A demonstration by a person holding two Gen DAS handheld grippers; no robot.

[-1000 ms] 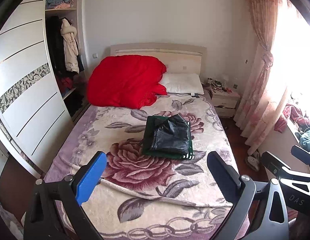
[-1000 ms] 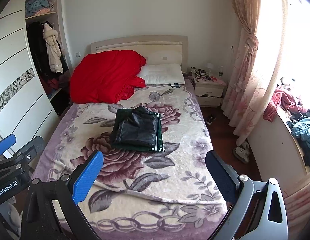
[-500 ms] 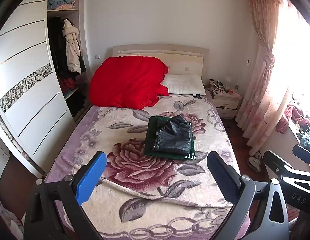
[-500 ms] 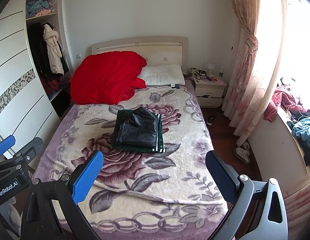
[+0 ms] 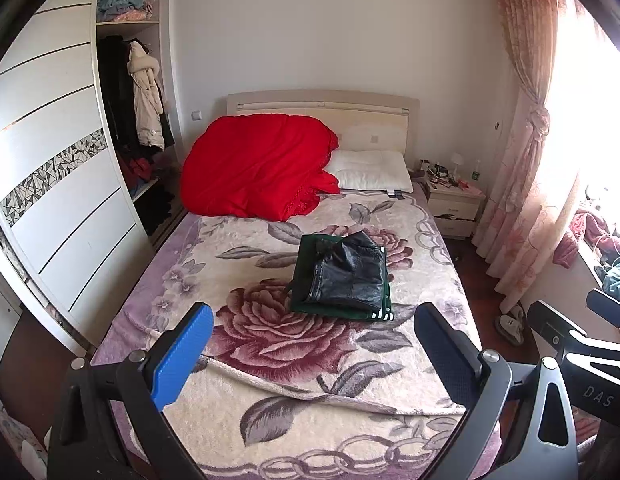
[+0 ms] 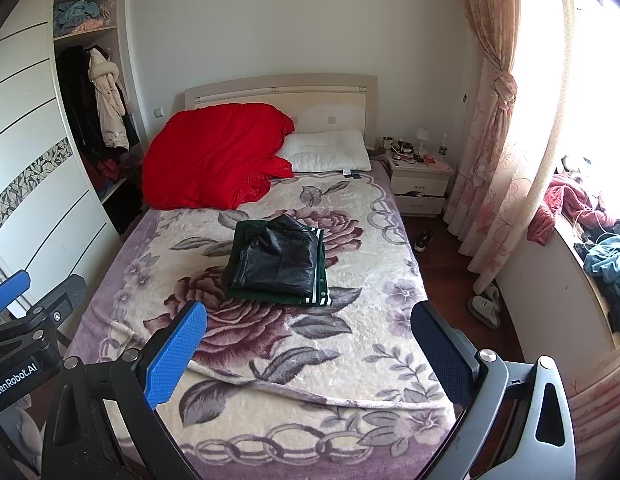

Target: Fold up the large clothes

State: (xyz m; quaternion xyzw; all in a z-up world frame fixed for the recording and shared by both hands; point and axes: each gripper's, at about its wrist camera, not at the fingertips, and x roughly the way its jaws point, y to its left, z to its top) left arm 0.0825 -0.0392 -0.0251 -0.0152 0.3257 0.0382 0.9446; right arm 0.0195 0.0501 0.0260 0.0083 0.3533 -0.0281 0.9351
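A folded black leather garment [image 5: 348,270] lies on top of a folded dark green garment with white stripes [image 5: 374,313] in the middle of the floral bed blanket [image 5: 270,336]; both also show in the right wrist view, black [image 6: 278,258] on green [image 6: 320,296]. My left gripper [image 5: 312,350] is open and empty, held above the foot of the bed, well short of the stack. My right gripper [image 6: 308,346] is open and empty at the same height, to the right of the left one.
A red quilt [image 5: 254,168] and a white pillow [image 5: 370,170] lie at the headboard. A white wardrobe [image 5: 50,168] stands left of the bed. A nightstand [image 5: 452,204], pink curtains [image 6: 498,152], shoes [image 6: 484,308] on the floor and a cluttered sill [image 6: 598,240] are at the right.
Both grippers have drawn back and risen slightly, so the bed and stack look a little farther away. Both stay open. The clothes have not moved.
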